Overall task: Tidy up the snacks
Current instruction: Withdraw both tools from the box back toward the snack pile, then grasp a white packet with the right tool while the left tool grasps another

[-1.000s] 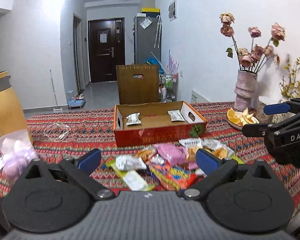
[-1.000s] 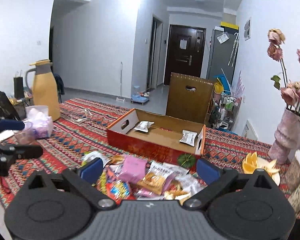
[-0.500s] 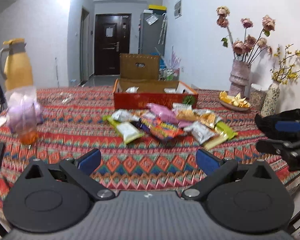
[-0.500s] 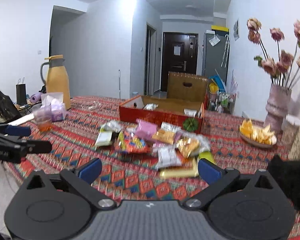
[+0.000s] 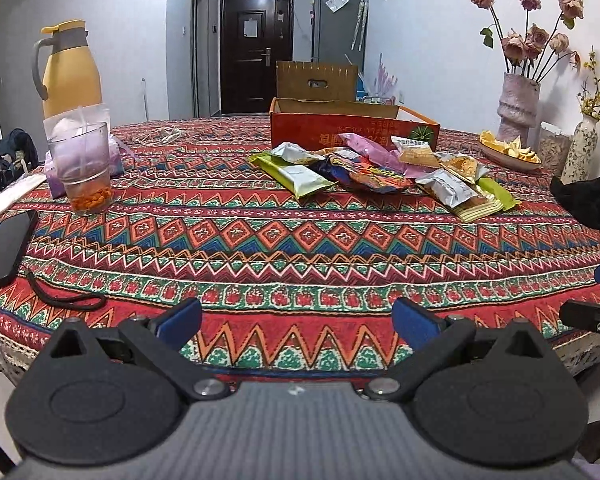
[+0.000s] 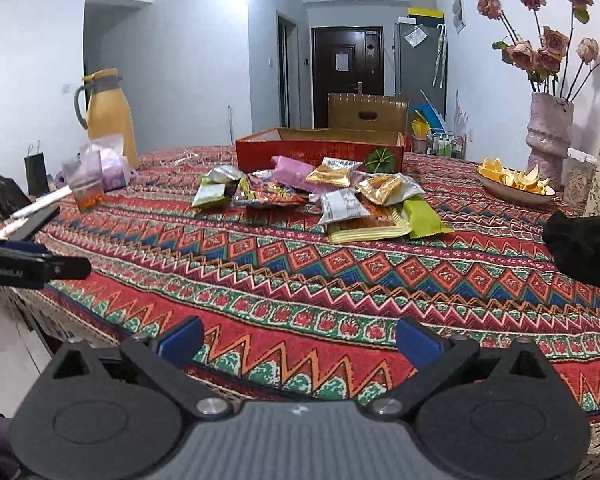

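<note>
Patterned tablecloth [image 5: 260, 240] carries a heap of snack packets [image 5: 380, 172] just before the red box [image 5: 352, 130]; sorting looks barely begun. Left gripper [image 5: 296, 320] and right gripper [image 6: 298, 338] hang wide, empty.

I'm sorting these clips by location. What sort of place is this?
Most likely a lived-in home, a dining area opening onto an entry hall. A table under a patterned tablecloth holds a vase of dried roses and a yellow thermos jug; a dark front door stands beyond.
</note>
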